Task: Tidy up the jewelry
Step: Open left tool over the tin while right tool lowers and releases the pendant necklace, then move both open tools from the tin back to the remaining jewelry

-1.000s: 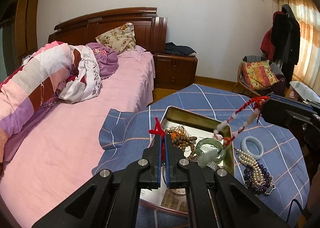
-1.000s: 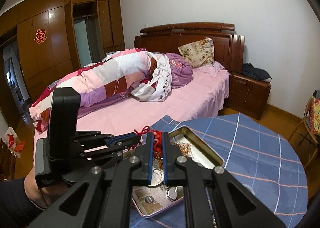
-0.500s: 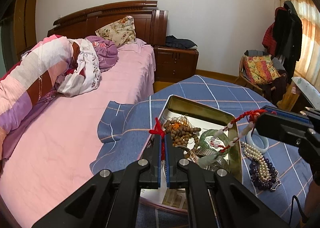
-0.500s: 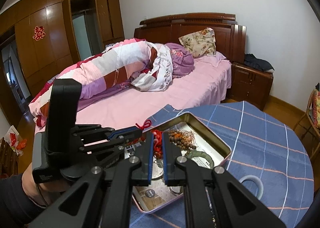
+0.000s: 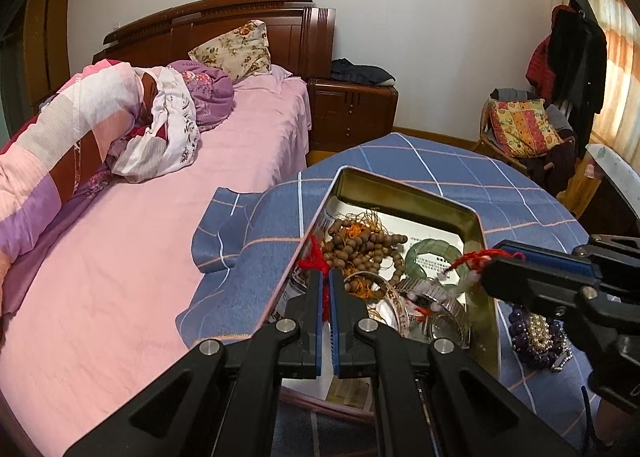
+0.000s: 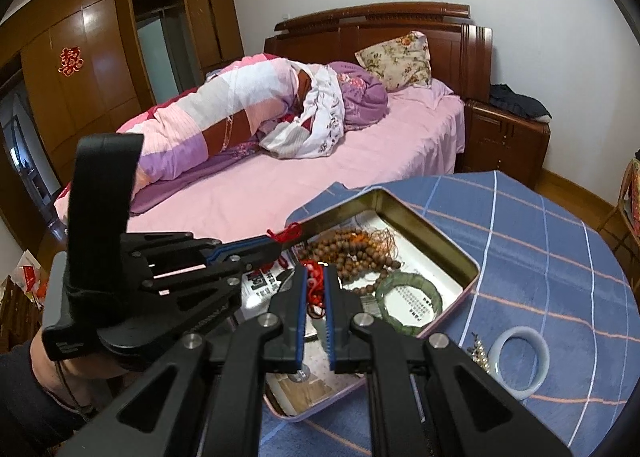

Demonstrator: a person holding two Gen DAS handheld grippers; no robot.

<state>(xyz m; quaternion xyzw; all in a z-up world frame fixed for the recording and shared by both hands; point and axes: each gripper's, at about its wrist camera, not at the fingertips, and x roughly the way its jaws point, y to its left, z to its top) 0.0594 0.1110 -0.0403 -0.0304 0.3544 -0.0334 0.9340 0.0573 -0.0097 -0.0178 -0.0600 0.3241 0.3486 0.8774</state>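
Pinching red-corded necklace (image 5: 460, 269) ends, hand-held grippers over tin (image 5: 472, 217)

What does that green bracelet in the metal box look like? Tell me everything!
The green bracelet is a thick, round bangle of mottled pale and dark green, glossy like jade or glass. It lies flat inside the metal tin, near the tin's right wall, on printed paper that shows through its middle. Brown wooden beads lie right beside it, seemingly touching its edge. Neither gripper holds it.
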